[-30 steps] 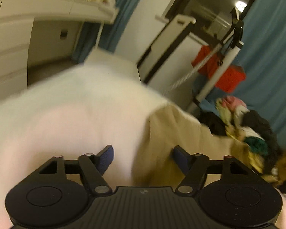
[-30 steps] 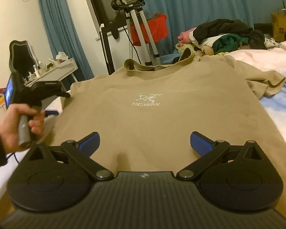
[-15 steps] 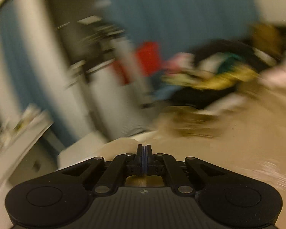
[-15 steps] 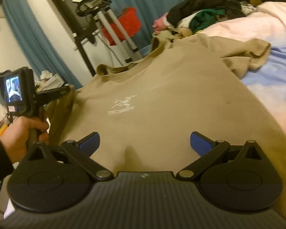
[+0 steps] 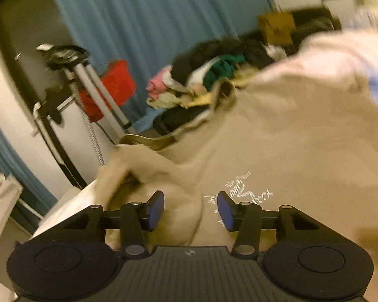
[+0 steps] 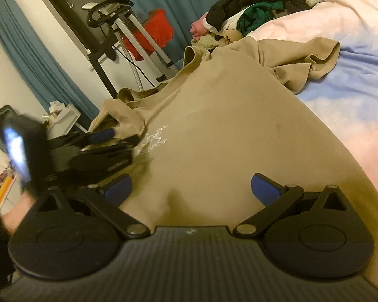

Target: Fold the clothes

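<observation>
A tan T-shirt (image 6: 226, 125) lies front-up on the bed, with a white chest logo (image 6: 155, 138). Its left sleeve (image 6: 123, 115) is folded inward toward the logo. My left gripper (image 5: 190, 210) is open, and the folded sleeve (image 5: 143, 171) bulges between its blue pads, beside the logo (image 5: 239, 191). The right wrist view shows the same left gripper (image 6: 118, 138) with its fingers apart at the sleeve fold, held by a hand (image 6: 15, 216). My right gripper (image 6: 190, 188) stands open just above the shirt's lower part, holding nothing. The other sleeve (image 6: 312, 60) lies crumpled at the right.
A pile of mixed clothes (image 6: 252, 12) sits at the far end of the bed. A pink and blue bed cover (image 6: 352, 95) shows to the right of the shirt. A metal stand (image 6: 128, 32) with red fabric (image 6: 156, 30) and a white desk (image 6: 63, 115) stand left of the bed.
My left gripper, open beside the bed a second ago, shut, swung over the shirt and now stands open with the sleeve folded in. The right gripper stayed open and tilted slightly.
</observation>
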`<action>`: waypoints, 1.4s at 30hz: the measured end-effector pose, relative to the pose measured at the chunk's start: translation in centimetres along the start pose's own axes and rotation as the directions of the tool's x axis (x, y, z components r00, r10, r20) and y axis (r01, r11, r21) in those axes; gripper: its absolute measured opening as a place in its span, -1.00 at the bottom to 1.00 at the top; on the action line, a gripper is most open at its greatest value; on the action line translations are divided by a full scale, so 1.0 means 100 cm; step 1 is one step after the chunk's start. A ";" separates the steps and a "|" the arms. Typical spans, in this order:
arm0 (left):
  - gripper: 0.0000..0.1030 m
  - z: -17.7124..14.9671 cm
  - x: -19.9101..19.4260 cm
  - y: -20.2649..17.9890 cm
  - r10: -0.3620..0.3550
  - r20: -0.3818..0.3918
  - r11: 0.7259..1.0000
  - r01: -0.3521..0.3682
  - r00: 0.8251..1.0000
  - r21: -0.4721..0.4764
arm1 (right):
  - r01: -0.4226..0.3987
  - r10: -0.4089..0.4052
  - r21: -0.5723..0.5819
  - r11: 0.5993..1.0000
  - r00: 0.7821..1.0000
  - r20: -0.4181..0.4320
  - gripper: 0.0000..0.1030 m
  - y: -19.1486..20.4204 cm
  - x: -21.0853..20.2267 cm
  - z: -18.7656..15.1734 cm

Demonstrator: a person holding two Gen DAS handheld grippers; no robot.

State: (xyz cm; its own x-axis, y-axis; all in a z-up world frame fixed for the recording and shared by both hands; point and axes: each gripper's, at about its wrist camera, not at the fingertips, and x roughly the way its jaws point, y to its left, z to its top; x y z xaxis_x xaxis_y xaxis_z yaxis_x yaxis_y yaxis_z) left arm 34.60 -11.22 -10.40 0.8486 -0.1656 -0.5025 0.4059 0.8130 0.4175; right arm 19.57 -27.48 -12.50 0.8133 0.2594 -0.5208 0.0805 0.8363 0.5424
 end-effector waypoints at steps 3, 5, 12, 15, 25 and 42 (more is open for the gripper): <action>0.11 -0.004 -0.029 0.021 0.061 0.034 0.995 -0.058 0.998 -0.078 | 0.003 -0.003 0.002 1.000 1.000 0.000 1.00 0.000 0.001 -0.001; 0.17 -0.002 -0.026 0.036 0.132 0.038 0.984 -0.126 0.990 -0.127 | 0.004 -0.004 0.004 1.000 1.000 0.000 1.00 -0.001 0.001 -0.001; -0.86 -0.002 0.008 0.084 0.187 -0.093 0.937 -0.206 0.978 -0.281 | 0.022 -0.022 -0.025 0.999 1.000 -0.006 1.00 0.001 0.007 -0.004; -0.90 -0.008 0.004 0.125 0.160 -0.097 0.845 -0.187 0.982 -0.500 | 0.036 -0.037 -0.061 0.997 0.999 -0.008 1.00 0.004 0.011 -0.007; -0.88 -0.051 -0.031 0.279 0.429 -0.320 0.557 -0.527 0.845 -0.642 | 0.054 -0.055 -0.104 0.993 0.999 -0.002 1.00 0.007 0.014 -0.010; 0.39 -0.125 -0.054 0.261 0.079 -0.245 0.641 -0.238 0.966 -0.730 | 0.084 -0.085 -0.176 0.981 0.996 -0.001 1.00 0.013 0.022 -0.014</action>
State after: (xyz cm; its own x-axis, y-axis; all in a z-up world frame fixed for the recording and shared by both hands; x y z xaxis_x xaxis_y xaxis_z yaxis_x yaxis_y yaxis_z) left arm 36.33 17.84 -6.26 0.7688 0.0416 -0.6381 -0.1896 0.9678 -0.1653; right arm 20.69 -25.13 -13.83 0.8032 0.1876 -0.5654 0.0457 0.9269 0.3724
